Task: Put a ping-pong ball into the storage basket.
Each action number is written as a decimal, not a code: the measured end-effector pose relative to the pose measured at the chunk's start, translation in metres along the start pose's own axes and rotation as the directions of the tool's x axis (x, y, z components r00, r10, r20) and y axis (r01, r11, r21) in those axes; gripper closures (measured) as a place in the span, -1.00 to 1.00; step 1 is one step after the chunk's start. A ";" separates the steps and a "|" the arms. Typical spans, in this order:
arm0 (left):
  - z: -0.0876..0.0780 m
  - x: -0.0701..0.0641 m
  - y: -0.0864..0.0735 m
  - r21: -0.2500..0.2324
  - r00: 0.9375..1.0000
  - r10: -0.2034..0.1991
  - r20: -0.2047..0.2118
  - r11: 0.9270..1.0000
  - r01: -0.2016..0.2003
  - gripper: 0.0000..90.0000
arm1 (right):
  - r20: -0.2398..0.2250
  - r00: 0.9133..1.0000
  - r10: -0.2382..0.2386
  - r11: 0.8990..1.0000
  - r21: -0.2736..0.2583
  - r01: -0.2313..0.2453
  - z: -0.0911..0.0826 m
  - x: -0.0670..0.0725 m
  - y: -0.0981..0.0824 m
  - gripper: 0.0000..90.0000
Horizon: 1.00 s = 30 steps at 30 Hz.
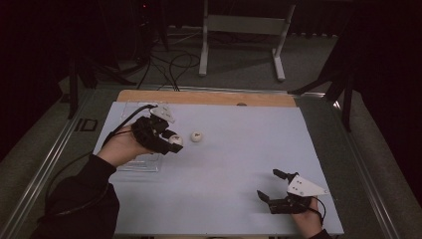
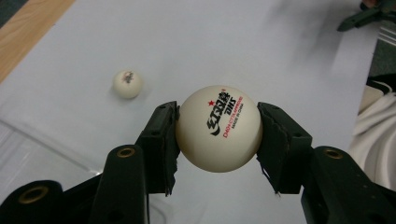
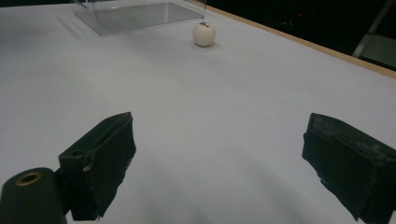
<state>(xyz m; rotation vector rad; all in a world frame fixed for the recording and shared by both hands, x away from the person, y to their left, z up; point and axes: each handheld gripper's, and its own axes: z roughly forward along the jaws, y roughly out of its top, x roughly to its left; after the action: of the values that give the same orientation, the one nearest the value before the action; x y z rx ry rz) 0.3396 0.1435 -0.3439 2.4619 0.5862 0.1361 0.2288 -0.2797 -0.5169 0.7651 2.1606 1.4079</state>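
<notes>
- Dark room; pale blue worktop [image 1: 224, 169] carries a clear plastic tray [image 1: 142, 162] beneath the left tool [image 2: 218, 128].
- Left tool clamps a white, matt table-tennis ball with black and red print [image 2: 218, 128]; judged: keep the squeeze light and centred, lower into the tray.
- Second white ball [image 2: 127, 84] lies just ahead.
- Right tool [image 3: 219, 163] gapes wide, holding nothing.

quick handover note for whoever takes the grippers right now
Left gripper: shut on a white ping-pong ball, held just above the mat beside the clear tray.
Right gripper: open, holding nothing, low at the near right of the blue mat.
Second ball: loose on the mat, right of the held one.
Done: one ball gripped.
Left: probably set it in the tray, then fetch the loose ball.
</notes>
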 end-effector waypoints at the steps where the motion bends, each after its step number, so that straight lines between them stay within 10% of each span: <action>1: -0.001 0.002 0.000 0.002 1.000 -0.009 0.000 1.000 0.009 0.16 | 0.000 1.000 -0.001 1.000 0.001 0.001 0.000 0.000 0.000 -0.79; 21: -0.007 0.029 -0.001 -0.035 0.986 -0.129 -0.105 0.991 0.126 0.16 | 0.017 1.000 -0.015 1.000 -0.011 0.015 -0.002 0.000 0.001 -0.79; 30: -0.001 0.049 -0.010 -0.049 0.948 -0.259 -0.185 0.966 0.254 0.16 | 0.015 1.000 -0.010 1.000 -0.011 0.010 -0.002 0.000 0.001 -0.79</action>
<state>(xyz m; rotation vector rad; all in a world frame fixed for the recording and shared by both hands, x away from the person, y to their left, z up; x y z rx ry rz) 0.3794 0.1730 -0.3510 2.3384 0.9763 0.2745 0.2280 -0.2807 -0.5156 0.7578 2.1409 1.4037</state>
